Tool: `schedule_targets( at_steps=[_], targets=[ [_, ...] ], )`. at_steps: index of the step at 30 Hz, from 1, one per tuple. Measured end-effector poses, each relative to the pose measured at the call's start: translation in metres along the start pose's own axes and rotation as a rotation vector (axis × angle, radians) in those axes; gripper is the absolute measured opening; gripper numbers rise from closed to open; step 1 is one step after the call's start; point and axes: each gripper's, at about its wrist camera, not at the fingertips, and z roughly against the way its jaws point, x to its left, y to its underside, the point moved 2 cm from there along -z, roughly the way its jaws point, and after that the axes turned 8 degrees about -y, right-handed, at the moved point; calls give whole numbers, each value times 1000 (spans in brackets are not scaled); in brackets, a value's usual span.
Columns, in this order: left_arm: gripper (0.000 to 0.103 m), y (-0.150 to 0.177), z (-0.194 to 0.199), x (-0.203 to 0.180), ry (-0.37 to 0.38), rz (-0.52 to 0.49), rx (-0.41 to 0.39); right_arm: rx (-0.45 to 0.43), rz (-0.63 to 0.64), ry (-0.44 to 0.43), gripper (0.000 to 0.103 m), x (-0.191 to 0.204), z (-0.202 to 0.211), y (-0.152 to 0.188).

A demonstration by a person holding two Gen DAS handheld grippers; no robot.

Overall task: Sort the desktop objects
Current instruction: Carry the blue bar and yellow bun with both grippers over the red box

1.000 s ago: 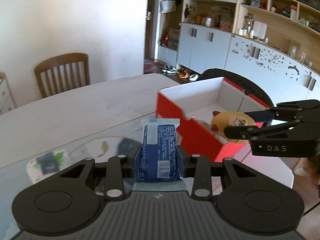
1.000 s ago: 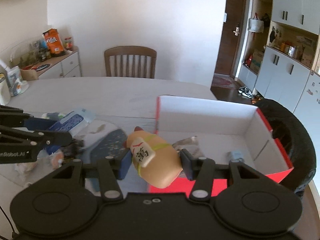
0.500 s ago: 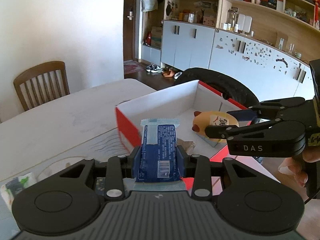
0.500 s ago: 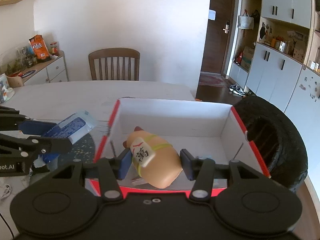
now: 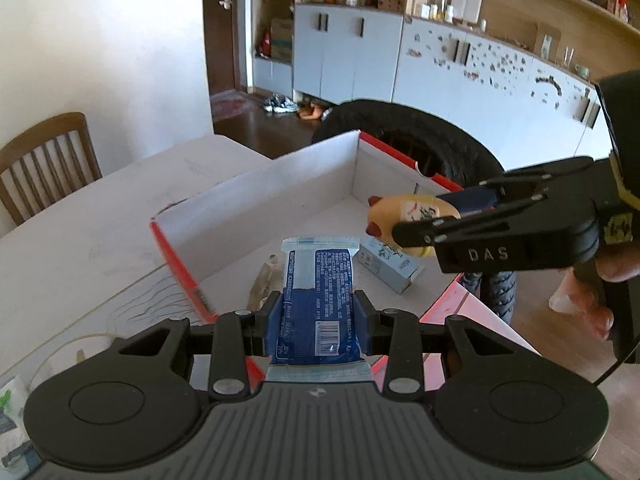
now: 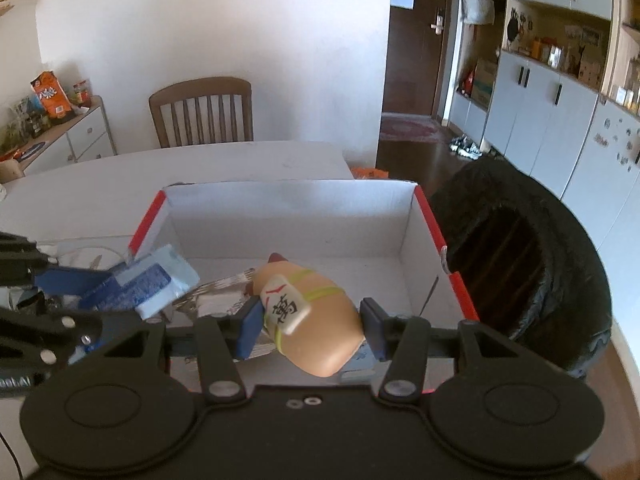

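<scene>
My left gripper [image 5: 316, 322] is shut on a blue and white snack packet [image 5: 318, 292], held above the near left corner of the red box [image 5: 180, 256] with white inside walls. My right gripper [image 6: 308, 326] is shut on a tan toy figure with a white tag [image 6: 310, 312], hovering over the box's inside [image 6: 404, 220]. In the left wrist view the toy [image 5: 408, 216] hangs over the box's right part, clamped in the right gripper [image 5: 424, 220]. In the right wrist view the packet [image 6: 152, 280] shows at the box's left wall. A small pale carton [image 5: 388, 264] and a crumpled wrapper [image 5: 264, 284] lie inside the box.
The box stands at the corner of a white table [image 6: 240, 164]. A black tyre-like ring [image 6: 532, 264] sits just beyond its right side. A wooden chair [image 6: 204, 112] stands at the table's far edge. Loose packets [image 5: 12, 404] lie on the table to the left.
Both grippers have moved across to the box with their loads still clamped. The packet and the toy now hang over the box's inside instead of beside it.
</scene>
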Motion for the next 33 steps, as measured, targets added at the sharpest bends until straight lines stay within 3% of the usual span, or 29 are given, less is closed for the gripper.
schedule_targets(
  at_steps=[12, 18, 33],
  targets=[
    [35, -23, -59, -14, 53, -46, 149, 52, 14, 15, 51, -26, -33, -23],
    [35, -31, -82, -19, 105, -59, 198, 136, 15, 8, 51, -41, -63, -31],
    [35, -26, -125, -37, 114, -130, 296, 258, 3, -3, 51, -45, -121, -40]
  ],
)
